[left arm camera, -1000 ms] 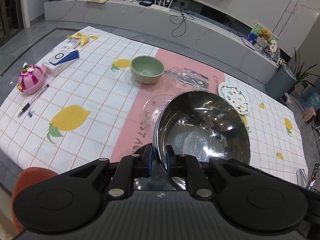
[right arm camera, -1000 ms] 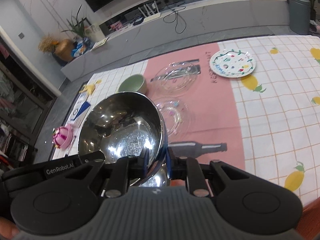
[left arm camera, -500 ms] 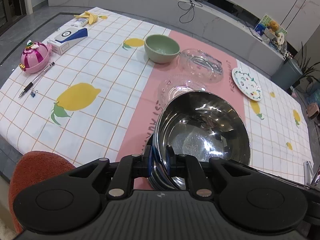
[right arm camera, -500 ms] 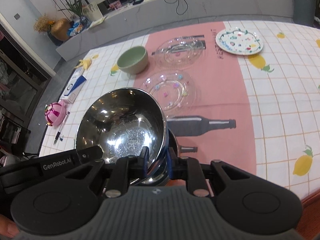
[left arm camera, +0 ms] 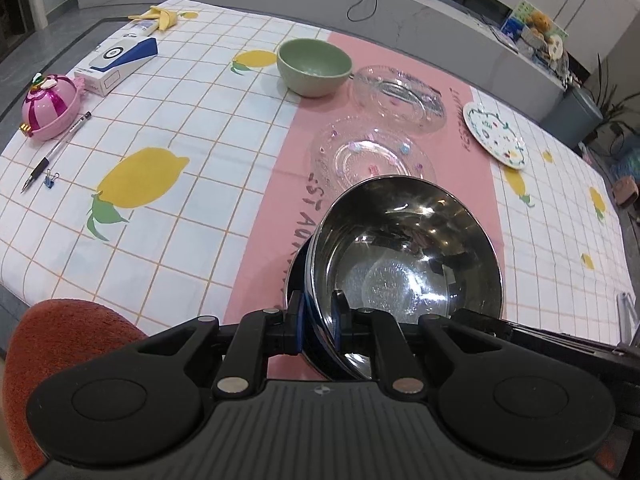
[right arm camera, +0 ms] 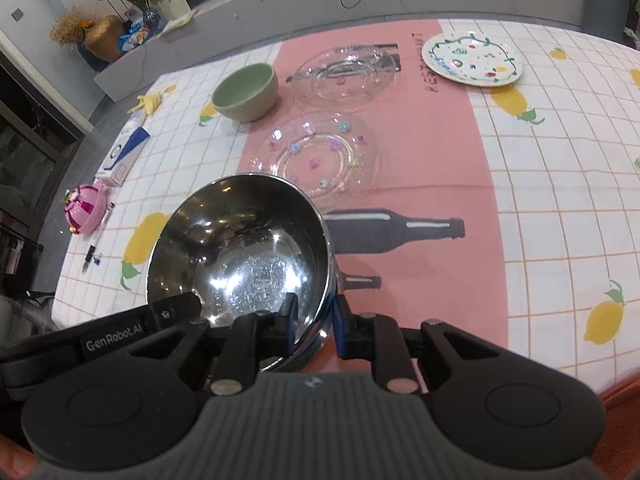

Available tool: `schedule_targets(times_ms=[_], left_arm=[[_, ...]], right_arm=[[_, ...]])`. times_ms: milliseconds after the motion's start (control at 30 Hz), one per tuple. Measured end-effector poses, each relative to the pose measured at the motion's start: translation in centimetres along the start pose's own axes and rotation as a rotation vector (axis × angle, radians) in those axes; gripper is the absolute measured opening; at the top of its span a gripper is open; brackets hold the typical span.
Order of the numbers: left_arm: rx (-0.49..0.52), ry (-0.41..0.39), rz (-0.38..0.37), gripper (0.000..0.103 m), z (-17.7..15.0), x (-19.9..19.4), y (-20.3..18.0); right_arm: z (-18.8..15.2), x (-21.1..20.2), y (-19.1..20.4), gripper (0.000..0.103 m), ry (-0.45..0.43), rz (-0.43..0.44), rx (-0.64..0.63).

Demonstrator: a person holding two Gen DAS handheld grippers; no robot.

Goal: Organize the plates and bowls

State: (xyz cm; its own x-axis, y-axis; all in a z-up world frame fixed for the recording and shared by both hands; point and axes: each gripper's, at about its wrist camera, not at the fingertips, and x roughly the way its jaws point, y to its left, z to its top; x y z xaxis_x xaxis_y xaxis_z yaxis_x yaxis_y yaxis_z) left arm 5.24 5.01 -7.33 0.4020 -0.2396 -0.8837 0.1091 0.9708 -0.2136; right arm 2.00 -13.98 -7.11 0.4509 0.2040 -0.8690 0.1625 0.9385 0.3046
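Observation:
A shiny steel bowl point(left arm camera: 404, 264) sits near the table's front edge, nested in another steel bowl whose rim point(left arm camera: 296, 276) shows under it. My left gripper point(left arm camera: 318, 322) is shut on its left rim. My right gripper point(right arm camera: 312, 322) straddles its right rim point(right arm camera: 328, 264), jaws slightly parted. Beyond lie a clear glass plate with coloured dots point(left arm camera: 372, 156) point(right arm camera: 318, 152), a clear glass dish point(left arm camera: 400, 98) point(right arm camera: 346, 72), a green bowl point(left arm camera: 314, 66) point(right arm camera: 246, 90) and a white patterned plate point(left arm camera: 494, 134) point(right arm camera: 472, 58).
On the lemon-print tablecloth point(left arm camera: 160, 128) at the left are a pink toy case point(left arm camera: 50, 104), a pen point(left arm camera: 54, 150), a white-and-blue box point(left arm camera: 118, 64) and a banana peel point(left arm camera: 160, 18). An orange chair seat point(left arm camera: 60, 328) is below the front edge.
The steel bowl has come down toward the table's front edge and now sits in a second steel bowl. The right jaws have parted slightly around its rim.

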Motion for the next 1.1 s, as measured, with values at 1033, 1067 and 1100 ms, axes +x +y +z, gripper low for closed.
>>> schedule_targets(times_ms=[1033, 1067, 1100], left_arm=[[0.07, -0.064, 0.037, 0.039, 1.0, -1.8, -0.1], [0.07, -0.074, 0.033, 0.042, 1.1, -2.1, -0.1], [0.074, -0.084, 0.032, 0.043, 1.2, -2.3, -0.2]], right_arm=[[0.4, -1.8, 0.1, 0.046, -0.064, 0.011, -0.013], [0.5, -2.1, 0.1, 0.05, -0.076, 0.013, -0.013], [0.6, -2.3, 0.1, 0.054, -0.09, 0.013, -0.011]])
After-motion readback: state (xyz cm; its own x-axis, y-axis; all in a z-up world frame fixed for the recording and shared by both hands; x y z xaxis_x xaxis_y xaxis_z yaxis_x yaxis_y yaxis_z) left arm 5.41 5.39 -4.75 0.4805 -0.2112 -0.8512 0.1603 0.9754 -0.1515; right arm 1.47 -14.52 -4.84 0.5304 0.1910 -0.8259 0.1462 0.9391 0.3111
